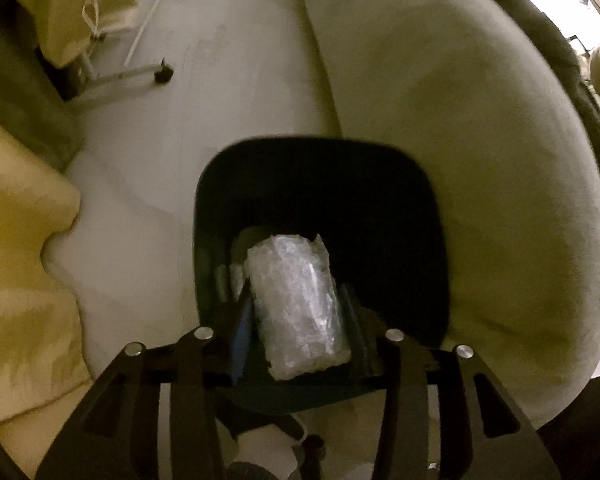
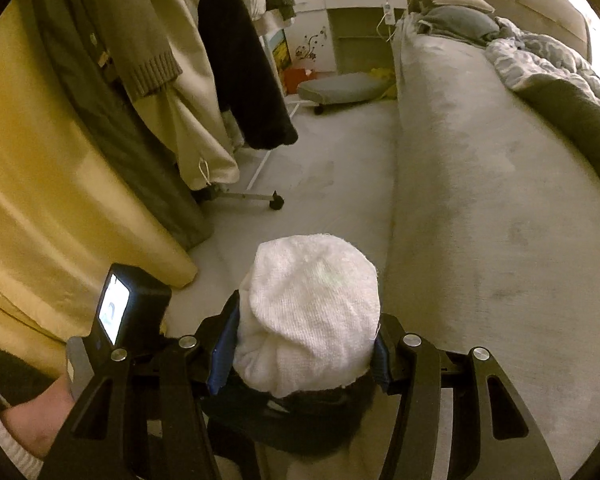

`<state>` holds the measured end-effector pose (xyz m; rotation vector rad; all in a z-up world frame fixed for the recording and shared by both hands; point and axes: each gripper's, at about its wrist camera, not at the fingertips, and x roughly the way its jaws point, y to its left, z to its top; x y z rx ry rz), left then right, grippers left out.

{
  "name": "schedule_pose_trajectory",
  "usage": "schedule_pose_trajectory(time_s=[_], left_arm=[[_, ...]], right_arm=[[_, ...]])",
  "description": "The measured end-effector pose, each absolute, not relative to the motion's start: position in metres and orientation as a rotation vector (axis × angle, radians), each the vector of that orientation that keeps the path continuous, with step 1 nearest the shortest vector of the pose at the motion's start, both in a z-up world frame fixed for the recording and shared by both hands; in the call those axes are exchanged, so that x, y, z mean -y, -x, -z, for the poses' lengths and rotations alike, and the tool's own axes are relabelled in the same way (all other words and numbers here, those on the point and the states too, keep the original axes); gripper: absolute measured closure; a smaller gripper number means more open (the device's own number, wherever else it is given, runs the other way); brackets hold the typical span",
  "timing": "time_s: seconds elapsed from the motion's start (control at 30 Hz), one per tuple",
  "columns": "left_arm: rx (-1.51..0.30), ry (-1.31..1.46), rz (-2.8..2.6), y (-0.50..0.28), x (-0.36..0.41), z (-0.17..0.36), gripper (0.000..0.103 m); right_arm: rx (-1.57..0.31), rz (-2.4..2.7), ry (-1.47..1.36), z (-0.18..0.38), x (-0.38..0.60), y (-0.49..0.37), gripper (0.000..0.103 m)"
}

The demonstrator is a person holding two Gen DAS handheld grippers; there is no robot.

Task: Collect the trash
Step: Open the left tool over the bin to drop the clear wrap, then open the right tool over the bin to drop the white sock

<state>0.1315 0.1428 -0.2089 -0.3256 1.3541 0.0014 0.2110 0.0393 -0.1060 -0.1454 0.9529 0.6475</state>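
Note:
In the left wrist view my left gripper (image 1: pixel 296 312) is shut on a crumpled wad of clear plastic wrap (image 1: pixel 296 304) and holds it over the open mouth of a black trash bin (image 1: pixel 380 184) on the floor. Some pale trash (image 1: pixel 240 248) lies inside the bin. In the right wrist view my right gripper (image 2: pixel 304 344) is shut on a bunched white paper towel (image 2: pixel 312 312), held above the floor. The other gripper's black body with a small lit screen (image 2: pixel 114 312) shows at lower left. The bin's dark rim (image 2: pixel 292 420) shows under the towel.
A beige bed (image 2: pixel 500 200) runs along the right, with a rumpled grey blanket (image 2: pixel 548 68). Hanging clothes (image 2: pixel 236 60) on a wheeled rack (image 2: pixel 276 202) and a yellow curtain (image 2: pixel 40 184) stand at left. A footstool (image 2: pixel 340 88) and white desk (image 2: pixel 356 8) are far back.

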Motion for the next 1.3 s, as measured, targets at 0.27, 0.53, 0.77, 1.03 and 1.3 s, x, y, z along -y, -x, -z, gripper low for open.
schedule_pose_trajectory(time_s=[0.27,0.53,0.77,1.03,1.3], left_arm=[[-1.330,0.361,-0.004,-0.119,-0.161,0.208,0.031],[-1.195,0.349,-0.063,-0.102,-0.185,0.178,0.018],[-1.017,0.272,-0.079,-0.074,-0.196,0.121,0.011],[-0.843,0.322,-0.082,-0.042,-0.191,0.069,0.008],[-0.674,0.174,-0.122,-0.002,-0.164,-0.003,0.005]], right_arm=[[-1.062,-0.612,0.107,0.150,-0.054,-0.231,0.047],[-1.161,-0.577,0.143,0.189,-0.068,-0.233,0.047],[-1.217,-0.573,0.184,0.212,-0.080,-0.226,0.046],[-1.213,-0.572,0.237,0.219,-0.090,-0.219,0.039],[-1.164,-0.605,0.228,0.206,-0.092,-0.199,0.015]])
